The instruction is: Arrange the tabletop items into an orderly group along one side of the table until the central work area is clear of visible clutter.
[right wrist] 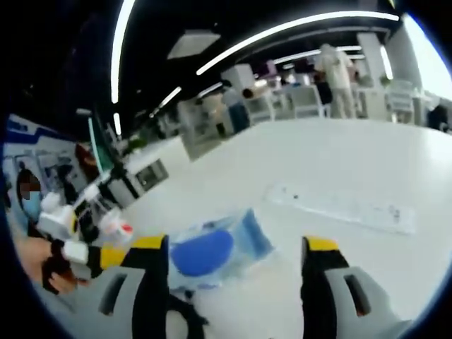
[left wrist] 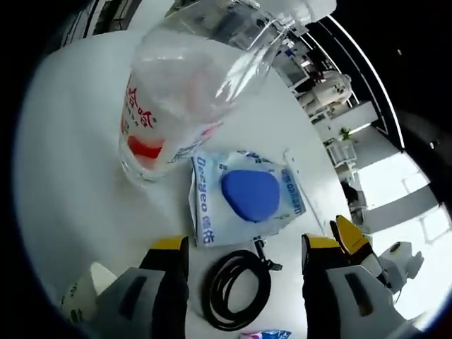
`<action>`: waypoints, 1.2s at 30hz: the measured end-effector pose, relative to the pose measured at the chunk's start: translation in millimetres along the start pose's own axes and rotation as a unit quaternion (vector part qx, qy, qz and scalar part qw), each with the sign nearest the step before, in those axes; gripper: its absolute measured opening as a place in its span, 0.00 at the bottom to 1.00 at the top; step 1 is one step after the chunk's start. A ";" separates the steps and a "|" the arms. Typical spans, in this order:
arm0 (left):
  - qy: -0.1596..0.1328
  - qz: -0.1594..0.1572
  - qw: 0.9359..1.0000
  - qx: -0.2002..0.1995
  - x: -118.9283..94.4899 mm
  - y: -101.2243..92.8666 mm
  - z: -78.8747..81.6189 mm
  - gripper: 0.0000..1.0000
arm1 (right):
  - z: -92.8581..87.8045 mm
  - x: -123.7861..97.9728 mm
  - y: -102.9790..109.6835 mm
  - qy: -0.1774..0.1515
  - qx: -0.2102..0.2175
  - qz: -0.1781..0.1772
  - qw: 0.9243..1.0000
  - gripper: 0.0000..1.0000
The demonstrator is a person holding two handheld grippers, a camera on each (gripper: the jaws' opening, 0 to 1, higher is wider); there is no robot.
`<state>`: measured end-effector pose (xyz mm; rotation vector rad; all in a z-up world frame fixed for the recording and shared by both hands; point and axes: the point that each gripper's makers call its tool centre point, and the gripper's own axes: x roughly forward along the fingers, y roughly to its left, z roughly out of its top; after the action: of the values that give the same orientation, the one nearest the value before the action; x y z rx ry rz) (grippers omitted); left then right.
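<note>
A clear plastic bottle with a red and white label stands large on the white table, beyond my left gripper. That gripper is open and hovers above a coiled black cable. Just past its jaws lies a white and blue packet with a blue oval inside. My right gripper is open too, with the same packet low between its jaws and apart from them. Its yellow tip pokes in at the right of the left gripper view.
A clear flat strip lies on the table beyond the packet. A white object sits beside the left jaw. A blue wrapper peeks in below the cable. People and desks stand far behind.
</note>
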<state>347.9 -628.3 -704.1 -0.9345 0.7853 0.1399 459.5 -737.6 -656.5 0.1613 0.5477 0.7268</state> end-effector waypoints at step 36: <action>0.021 0.057 0.995 0.076 18.9 29.4 -0.5 0.11 | -32.5 46.8 -46.7 0.033 0.070 -0.052 0.996 0.00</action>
<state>348.6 -614.9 -736.5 -0.7513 0.8764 0.1571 498.5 -742.5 -718.8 0.2386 0.6670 0.5941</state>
